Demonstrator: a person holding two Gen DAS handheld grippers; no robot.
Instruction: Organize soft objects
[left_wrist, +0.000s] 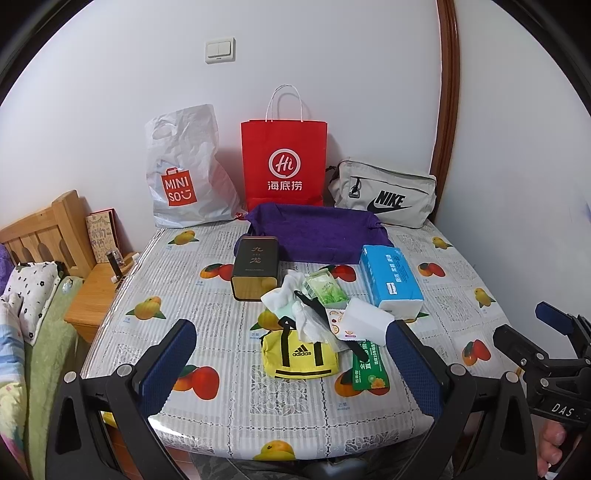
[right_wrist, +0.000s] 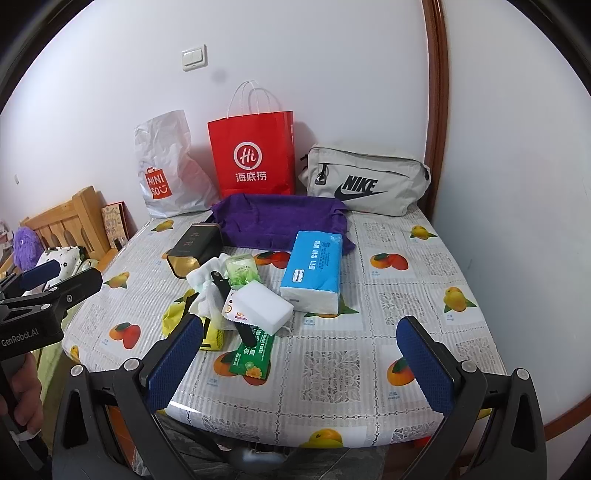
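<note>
A pile lies mid-table: a yellow Adidas pouch (left_wrist: 300, 356) (right_wrist: 210, 332), white cloths (left_wrist: 291, 295) (right_wrist: 207, 280), a white sponge block (left_wrist: 365, 319) (right_wrist: 264, 301), a blue tissue pack (left_wrist: 391, 280) (right_wrist: 314, 269), a green sachet (left_wrist: 369, 369) (right_wrist: 255, 354) and a purple towel (left_wrist: 314, 232) (right_wrist: 280, 218) behind. My left gripper (left_wrist: 291, 363) is open, above the table's front edge, just before the pouch. My right gripper (right_wrist: 301, 362) is open, right of the pile, over bare tablecloth.
A dark tin (left_wrist: 255, 269) lies left of the pile. A Miniso bag (left_wrist: 181, 173), a red paper bag (left_wrist: 284, 162) and a grey Nike bag (left_wrist: 384, 192) stand along the back wall. A bed and a wooden nightstand (left_wrist: 96, 295) are at left.
</note>
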